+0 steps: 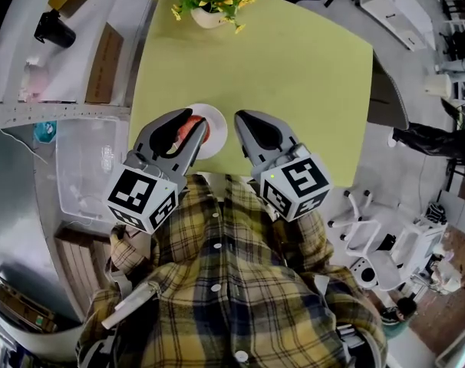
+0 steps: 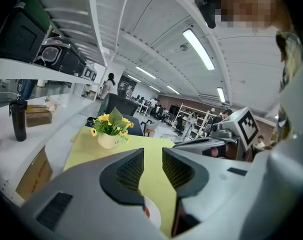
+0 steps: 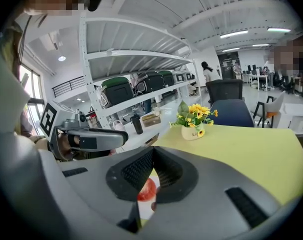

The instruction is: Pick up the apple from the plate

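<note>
A red apple lies on a small white plate at the near edge of the yellow-green table. My left gripper hovers right over the plate. Its jaws stand a little apart, so it is open, with nothing between the pads. Under those jaws a sliver of the plate and the apple shows. My right gripper is just right of the plate, shut and empty. Below its closed pads I see the apple on the plate.
A pot of sunflowers stands at the table's far edge. Left of the table runs a white shelf with a black bottle and a cardboard box. A clear plastic bin sits below it. White office chairs stand at the right.
</note>
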Motion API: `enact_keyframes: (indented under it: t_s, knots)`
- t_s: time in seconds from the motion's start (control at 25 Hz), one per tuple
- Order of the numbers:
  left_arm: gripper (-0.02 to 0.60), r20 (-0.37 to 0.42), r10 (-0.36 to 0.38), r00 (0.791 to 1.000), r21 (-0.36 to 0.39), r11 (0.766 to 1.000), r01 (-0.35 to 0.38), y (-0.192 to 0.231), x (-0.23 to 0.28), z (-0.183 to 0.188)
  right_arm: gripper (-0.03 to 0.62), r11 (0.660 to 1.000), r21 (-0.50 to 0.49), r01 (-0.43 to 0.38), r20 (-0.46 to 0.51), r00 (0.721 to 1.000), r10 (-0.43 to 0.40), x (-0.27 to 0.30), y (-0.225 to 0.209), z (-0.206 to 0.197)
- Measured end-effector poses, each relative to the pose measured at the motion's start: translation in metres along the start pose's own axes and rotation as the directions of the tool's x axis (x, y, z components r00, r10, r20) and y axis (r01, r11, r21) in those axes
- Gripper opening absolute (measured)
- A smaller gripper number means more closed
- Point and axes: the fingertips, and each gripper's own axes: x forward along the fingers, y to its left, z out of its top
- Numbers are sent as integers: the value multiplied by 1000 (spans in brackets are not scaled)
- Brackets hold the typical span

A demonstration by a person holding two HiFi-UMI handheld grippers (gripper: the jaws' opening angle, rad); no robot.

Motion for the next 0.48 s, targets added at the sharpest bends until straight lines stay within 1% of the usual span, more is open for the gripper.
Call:
enact_keyframes:
  t_s: [0.16, 0.24, 0.32, 0.48]
  knots:
    - [141, -32, 2, 999, -1, 1000, -2, 12, 3, -13, -3, 1000, 7, 3, -9, 1000, -2, 10, -2, -4]
    - [182, -54, 7, 999, 9, 1000, -7, 17, 6, -22, -3, 1000, 11, 5, -11, 1000, -5, 14, -5, -6]
    - [206, -80, 17, 997, 27, 1000, -15, 21, 9, -31, -3, 1000, 18, 8, -13, 1000, -8, 18, -8, -9]
    - [227, -122, 27, 992, 41, 999, -22, 28, 8, -50, -3, 999, 30, 16, -27, 1000, -15, 24, -6, -17]
